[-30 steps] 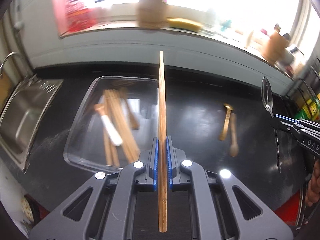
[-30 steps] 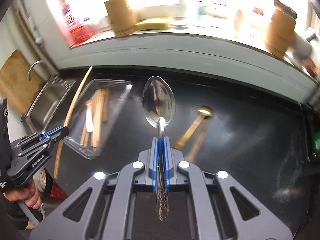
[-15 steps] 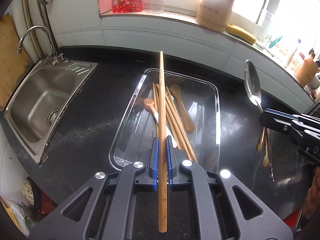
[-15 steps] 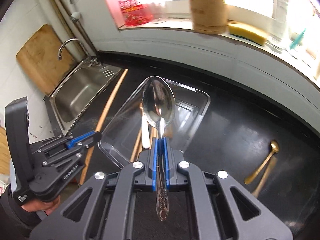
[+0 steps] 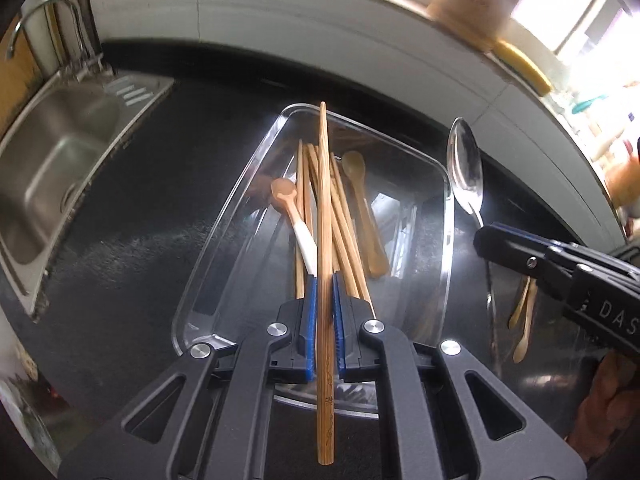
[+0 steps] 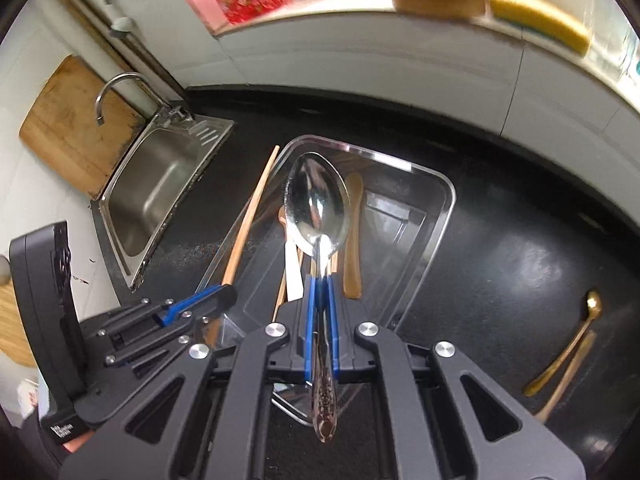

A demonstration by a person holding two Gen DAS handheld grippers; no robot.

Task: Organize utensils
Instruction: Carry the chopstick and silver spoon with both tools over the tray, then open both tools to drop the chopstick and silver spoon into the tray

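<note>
Our left gripper [image 5: 324,320] holds one long wooden chopstick [image 5: 324,216] tight between its blue pads [image 5: 311,320]. We hold it low over the clear tray [image 5: 448,240], with the stick pointing along the tray toward its far end. Our right gripper [image 6: 320,332] is squeezed on one shiny metal spoon [image 6: 318,204], bowl pointing forward, over the near end of the same tray.

Some things are hard for us to see. The near end of the tray hides under both grippers. The chopstick we hold covers part of the pile below it. The window ledge at the back is too bright and blurry to make out. Only a little of our right hand [image 5: 608,392] shows at the edge of the left view.

Inside the tray we count two small spoons: one with a white handle [image 5: 298,220] and one brown wooden one [image 5: 364,208]. A bunch of chopsticks [image 5: 344,240] lies there too, about five, but they cross, so we cannot be sure. One gold spoon [image 6: 568,352] lies on the black counter [image 6: 500,272] to the right of the tray, well apart from it. A steel sink [image 6: 156,184] sits at the left end of the counter.
</note>
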